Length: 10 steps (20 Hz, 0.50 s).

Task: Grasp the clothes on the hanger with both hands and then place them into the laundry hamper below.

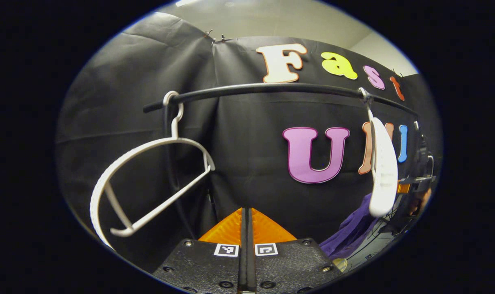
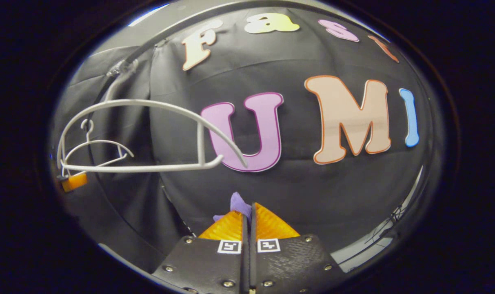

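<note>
Below the rail (image 1: 271, 87) with its bare hangers (image 1: 149, 183), we see the right hand-held gripper (image 2: 247, 216) pinching purple cloth (image 2: 239, 203), the left hand-held gripper (image 1: 246, 222) pressed together.

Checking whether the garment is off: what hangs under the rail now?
Under the rail hang two bare white hangers. Purple cloth shows lower right; the hamper is out of sight.
</note>
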Motion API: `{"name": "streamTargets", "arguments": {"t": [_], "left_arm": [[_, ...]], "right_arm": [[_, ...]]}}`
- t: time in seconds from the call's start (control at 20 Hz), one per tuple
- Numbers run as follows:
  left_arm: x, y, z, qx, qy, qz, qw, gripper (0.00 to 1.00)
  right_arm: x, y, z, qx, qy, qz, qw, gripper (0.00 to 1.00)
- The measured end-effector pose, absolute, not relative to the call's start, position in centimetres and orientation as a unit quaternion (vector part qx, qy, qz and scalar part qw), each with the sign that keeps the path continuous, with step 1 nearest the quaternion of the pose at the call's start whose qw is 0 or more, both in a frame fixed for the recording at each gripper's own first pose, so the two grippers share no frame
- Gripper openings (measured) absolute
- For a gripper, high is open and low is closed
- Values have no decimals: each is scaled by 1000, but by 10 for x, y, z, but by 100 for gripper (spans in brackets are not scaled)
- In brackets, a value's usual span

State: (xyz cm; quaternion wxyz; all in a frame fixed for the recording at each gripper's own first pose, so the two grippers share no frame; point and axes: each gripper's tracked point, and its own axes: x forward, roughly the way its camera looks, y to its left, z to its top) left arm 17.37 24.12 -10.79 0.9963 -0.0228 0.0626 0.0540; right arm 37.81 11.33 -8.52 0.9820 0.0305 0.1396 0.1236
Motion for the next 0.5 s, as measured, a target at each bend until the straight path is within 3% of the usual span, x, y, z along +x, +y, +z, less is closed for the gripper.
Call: {"name": "streamTargets", "arguments": {"t": [0.2, 0.45, 0.5], "left_arm": [[133, 207, -167, -47, 85, 47, 994, 0], [119, 144, -239, -99, 140, 19, 985, 72], [120, 130, -249, -101, 146, 6, 984, 81]], "right_arm": [[350, 135, -54, 37, 127, 171, 976, 0], [315, 165, -23, 25, 107, 223, 969, 0], [307, 170, -18, 29, 102, 230, 967, 0]]}}
